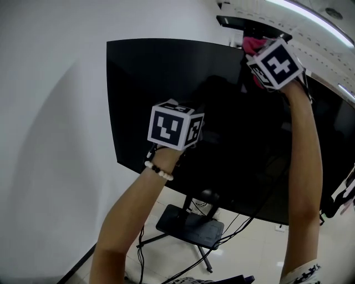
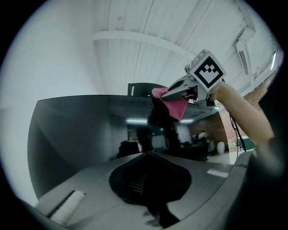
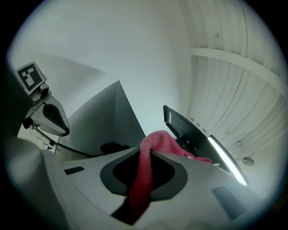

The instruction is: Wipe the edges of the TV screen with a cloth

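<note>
A large black TV screen (image 1: 161, 89) stands on a floor stand in front of a white wall. My right gripper (image 1: 260, 52) is raised to the screen's top edge near its right end and is shut on a pink cloth (image 1: 252, 44). In the right gripper view the pink cloth (image 3: 148, 152) drapes over the closed jaws and hangs down between them. My left gripper (image 1: 176, 125) is held in front of the middle of the screen, apart from the cloth. Its jaws (image 2: 148, 153) meet with nothing between them. The left gripper view also shows the right gripper (image 2: 180, 92) with the cloth (image 2: 174, 105).
A black bar-shaped device (image 1: 236, 22) sits on the TV's top edge beside the cloth. A ceiling light strip (image 1: 313, 16) runs just above it. Below the screen are the stand's dark base (image 1: 191, 224), tripod legs and loose cables (image 1: 244, 224) on a pale floor.
</note>
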`<act>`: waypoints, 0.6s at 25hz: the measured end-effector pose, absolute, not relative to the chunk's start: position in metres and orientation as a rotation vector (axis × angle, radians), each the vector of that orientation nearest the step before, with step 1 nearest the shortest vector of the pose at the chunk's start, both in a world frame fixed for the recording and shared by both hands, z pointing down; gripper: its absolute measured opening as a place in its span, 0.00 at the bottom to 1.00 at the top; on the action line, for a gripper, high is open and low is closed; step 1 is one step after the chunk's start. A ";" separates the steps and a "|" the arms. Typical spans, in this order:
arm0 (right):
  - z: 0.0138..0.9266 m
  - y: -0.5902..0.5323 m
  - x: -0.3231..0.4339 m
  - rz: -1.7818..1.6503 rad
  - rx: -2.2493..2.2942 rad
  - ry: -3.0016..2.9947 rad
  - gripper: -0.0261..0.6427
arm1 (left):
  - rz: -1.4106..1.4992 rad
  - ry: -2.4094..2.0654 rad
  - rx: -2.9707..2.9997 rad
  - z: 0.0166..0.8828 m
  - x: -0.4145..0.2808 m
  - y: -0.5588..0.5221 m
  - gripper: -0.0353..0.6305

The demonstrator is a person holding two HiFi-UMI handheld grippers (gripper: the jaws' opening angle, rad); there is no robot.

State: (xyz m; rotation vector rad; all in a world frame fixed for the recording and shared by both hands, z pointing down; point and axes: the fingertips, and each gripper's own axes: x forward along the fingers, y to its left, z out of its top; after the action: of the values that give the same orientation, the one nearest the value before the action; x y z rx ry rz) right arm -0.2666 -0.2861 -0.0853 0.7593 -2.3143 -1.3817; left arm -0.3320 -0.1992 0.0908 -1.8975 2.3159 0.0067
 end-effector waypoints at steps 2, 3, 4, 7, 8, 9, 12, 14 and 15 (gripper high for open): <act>-0.078 -0.273 -0.297 -1.369 0.746 -2.324 0.12 | -0.016 2.337 -1.884 0.090 -0.358 -0.188 0.04; -0.076 -0.266 -0.311 -1.362 0.748 -2.329 0.12 | -0.037 2.340 -1.881 0.089 -0.369 -0.182 0.05; -0.075 -0.260 -0.325 -1.356 0.756 -2.333 0.12 | -0.057 2.337 -1.880 0.087 -0.379 -0.176 0.05; -0.081 -0.243 -0.364 -1.339 0.796 -2.353 0.12 | -0.092 2.309 -1.898 0.078 -0.407 -0.157 0.04; -0.085 -0.237 -0.376 -1.331 0.810 -2.360 0.12 | -0.104 2.297 -1.906 0.076 -0.415 -0.150 0.04; -0.088 -0.231 -0.386 -1.322 0.820 -2.370 0.12 | -0.116 2.287 -1.913 0.075 -0.423 -0.143 0.04; -0.091 -0.212 -0.425 -1.289 0.824 -2.404 0.12 | -0.139 2.268 -1.930 0.079 -0.449 -0.120 0.04; -0.092 -0.201 -0.454 -1.269 0.815 -2.425 0.12 | -0.148 2.270 -1.941 0.085 -0.469 -0.109 0.04; -0.092 -0.195 -0.468 -1.260 0.807 -2.436 0.12 | -0.148 2.275 -1.944 0.087 -0.480 -0.104 0.05</act>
State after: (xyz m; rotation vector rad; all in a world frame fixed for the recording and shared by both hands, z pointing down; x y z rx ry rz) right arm -0.4685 -0.1947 -0.0924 0.8072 -2.4356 -1.2602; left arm -0.4795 -0.1037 0.0874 -1.9439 2.2747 -0.1476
